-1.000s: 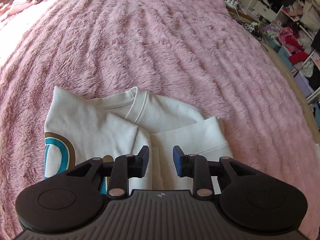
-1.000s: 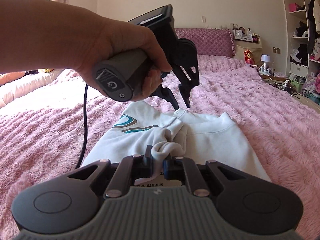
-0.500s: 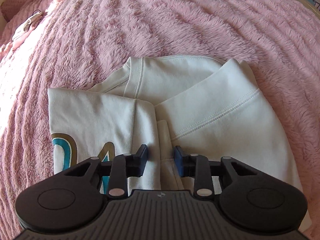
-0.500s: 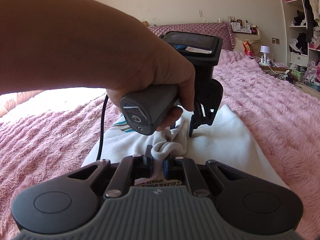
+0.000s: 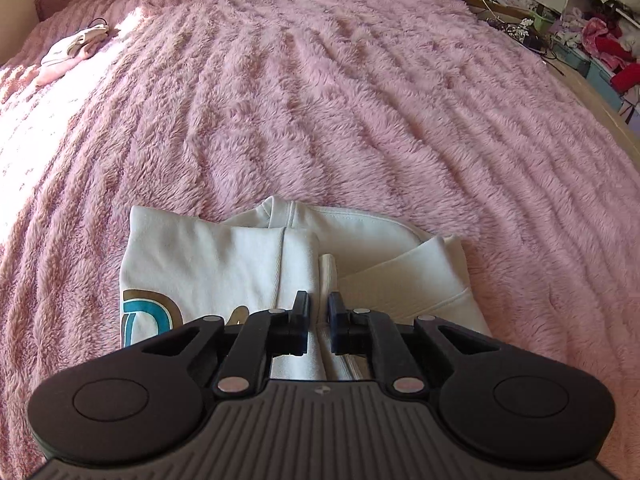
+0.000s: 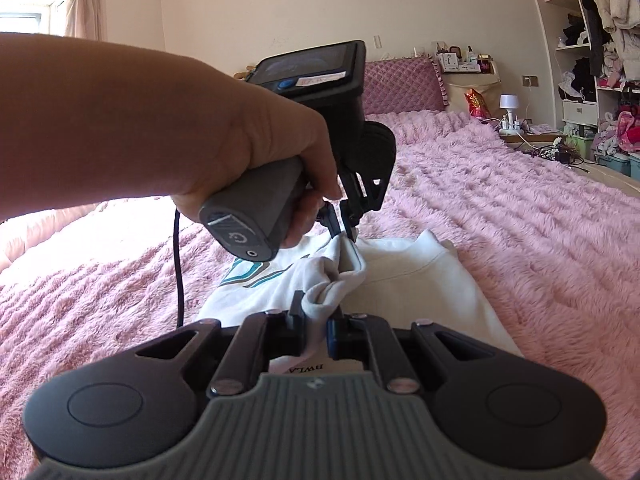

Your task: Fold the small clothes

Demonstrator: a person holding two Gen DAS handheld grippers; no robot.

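Observation:
A small white sweatshirt with a teal and gold print lies partly folded on the pink fluffy bedspread. My left gripper is shut on a ridge of the sweatshirt's fabric near its middle. In the right wrist view the left gripper pinches the cloth from above and lifts it a little. My right gripper is shut on a bunched fold of the sweatshirt at its near edge. A label shows under the jaws.
A small pale garment lies at the far left of the bed. A purple headboard stands at the back. A nightstand with a lamp and cluttered shelves line the right side.
My left gripper has closed its jaws on the sweatshirt's middle fold and raised it slightly. My right gripper has kept its hold on the near edge.

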